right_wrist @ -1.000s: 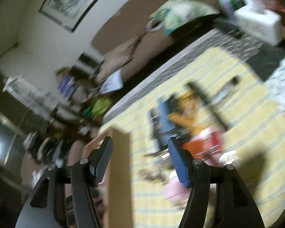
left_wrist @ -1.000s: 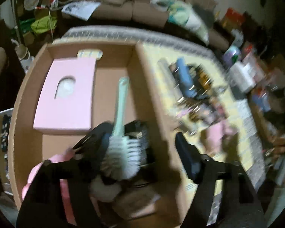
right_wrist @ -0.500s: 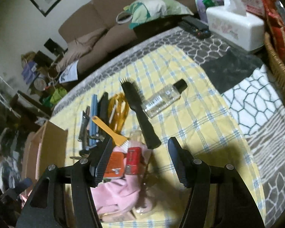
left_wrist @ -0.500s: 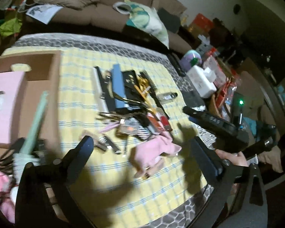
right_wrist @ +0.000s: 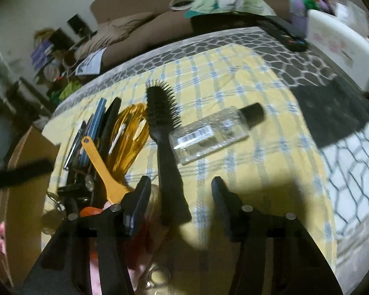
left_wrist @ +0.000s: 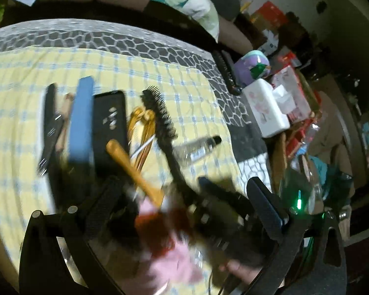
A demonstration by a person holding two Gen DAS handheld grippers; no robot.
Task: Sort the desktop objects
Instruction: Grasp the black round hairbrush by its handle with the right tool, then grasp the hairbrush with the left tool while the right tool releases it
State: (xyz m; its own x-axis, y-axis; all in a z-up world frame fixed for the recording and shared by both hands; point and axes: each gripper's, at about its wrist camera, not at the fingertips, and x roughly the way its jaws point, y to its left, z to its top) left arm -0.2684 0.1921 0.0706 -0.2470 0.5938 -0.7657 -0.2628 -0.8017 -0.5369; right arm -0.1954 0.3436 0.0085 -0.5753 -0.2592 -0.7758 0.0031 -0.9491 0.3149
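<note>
A black hairbrush [right_wrist: 166,142] lies on the yellow checked cloth [right_wrist: 233,78], its handle end between the tips of my open right gripper [right_wrist: 180,194]. A clear bottle with a black cap [right_wrist: 214,132] lies just right of the brush. An orange brush [right_wrist: 103,169], amber scissors [right_wrist: 129,135] and flat blue and black items [right_wrist: 98,123] lie to the left. My left gripper [left_wrist: 187,196] is open and empty above the same pile: hairbrush [left_wrist: 164,127], orange brush [left_wrist: 132,169], blue bar [left_wrist: 81,123], black case [left_wrist: 110,123], pink cloth [left_wrist: 164,265]. The right gripper's body [left_wrist: 221,216] sits between its fingers.
A cardboard box [right_wrist: 19,196] stands at the cloth's left edge. A white tissue box [right_wrist: 342,46] and a black remote [right_wrist: 283,32] sit at the far right, with a wicker basket [left_wrist: 280,162] and clutter beyond. A sofa [right_wrist: 147,24] lies behind.
My left gripper has swung right, from over the cardboard box to over the pile. My right gripper has come down and forward, so the hairbrush handle now lies between its fingertips.
</note>
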